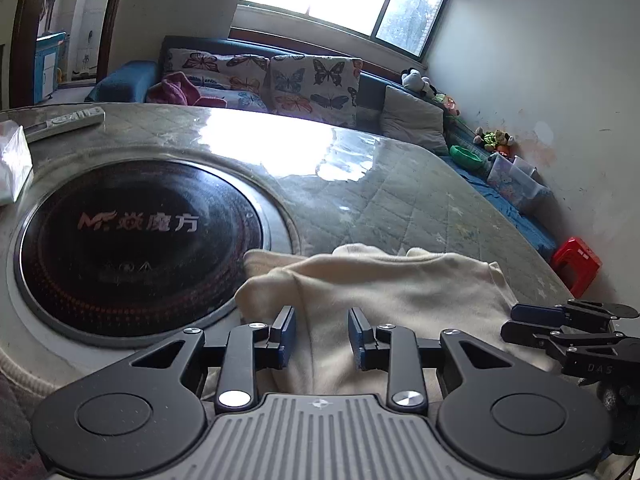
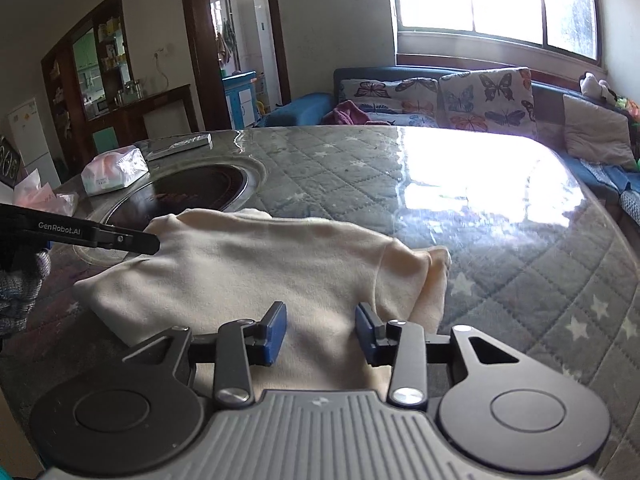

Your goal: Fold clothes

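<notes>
Both grippers hang over a cream garment point(image 2: 256, 268) that lies folded into a thick bundle on the round table point(image 2: 500, 248), close to the near edge. The left gripper point(image 1: 322, 334) has its blue-padded jaws spread apart, with cloth showing in the gap between them; the pads look clear of the fabric, pinching nothing. The right gripper point(image 2: 321, 330) is likewise parted, hovering above the near part of the bundle with nothing caught between its pads. In the left wrist view it sits at the garment's right edge.

The garment's far left corner overlaps the rim of the black induction cooktop point(image 1: 132, 244) sunk into the tabletop. A quilted, star-printed cover under a glossy sheet spreads across the table and throws back hard glare from the window point(image 2: 496, 4). Past the cooktop lie a remote control point(image 1: 66, 120) and a soft pack of tissues point(image 2: 114, 170). Behind the table runs a blue sofa with butterfly-print cushions point(image 1: 312, 84), and a red plastic stool point(image 1: 576, 264) stands by the wall.
</notes>
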`<state>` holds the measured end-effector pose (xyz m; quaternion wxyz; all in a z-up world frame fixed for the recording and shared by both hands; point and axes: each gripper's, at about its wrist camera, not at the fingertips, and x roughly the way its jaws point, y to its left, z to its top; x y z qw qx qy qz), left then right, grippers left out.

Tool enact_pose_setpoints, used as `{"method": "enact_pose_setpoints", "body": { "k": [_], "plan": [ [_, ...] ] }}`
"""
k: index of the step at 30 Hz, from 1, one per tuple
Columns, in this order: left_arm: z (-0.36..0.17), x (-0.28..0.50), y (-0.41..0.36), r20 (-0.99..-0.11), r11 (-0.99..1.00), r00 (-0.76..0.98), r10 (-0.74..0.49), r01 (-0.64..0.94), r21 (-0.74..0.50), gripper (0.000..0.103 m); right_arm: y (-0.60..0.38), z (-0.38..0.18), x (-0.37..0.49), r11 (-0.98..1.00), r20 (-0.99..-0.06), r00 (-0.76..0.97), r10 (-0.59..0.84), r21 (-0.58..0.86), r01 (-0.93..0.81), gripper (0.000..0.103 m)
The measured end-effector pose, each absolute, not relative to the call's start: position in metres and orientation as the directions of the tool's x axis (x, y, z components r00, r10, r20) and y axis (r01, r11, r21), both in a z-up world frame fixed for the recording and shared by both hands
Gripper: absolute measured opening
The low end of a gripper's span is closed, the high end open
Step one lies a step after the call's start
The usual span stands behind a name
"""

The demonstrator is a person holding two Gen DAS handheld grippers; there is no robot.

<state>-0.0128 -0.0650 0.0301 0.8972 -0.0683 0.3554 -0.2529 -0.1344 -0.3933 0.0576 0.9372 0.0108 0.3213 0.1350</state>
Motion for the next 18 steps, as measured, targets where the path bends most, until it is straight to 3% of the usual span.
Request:
{"method": "enact_pose_setpoints", "body": {
  "k": [18],
  "plan": [
    [0.026, 0.014, -0.086, -0.667, 0.905, 0.620, -0.413, 0.363, -0.223, 0.033, -0.396, 0.053, -0.079, 0.980, -0.632, 0.751, 0.193, 0.091, -0.175, 0.049]
  ]
}}
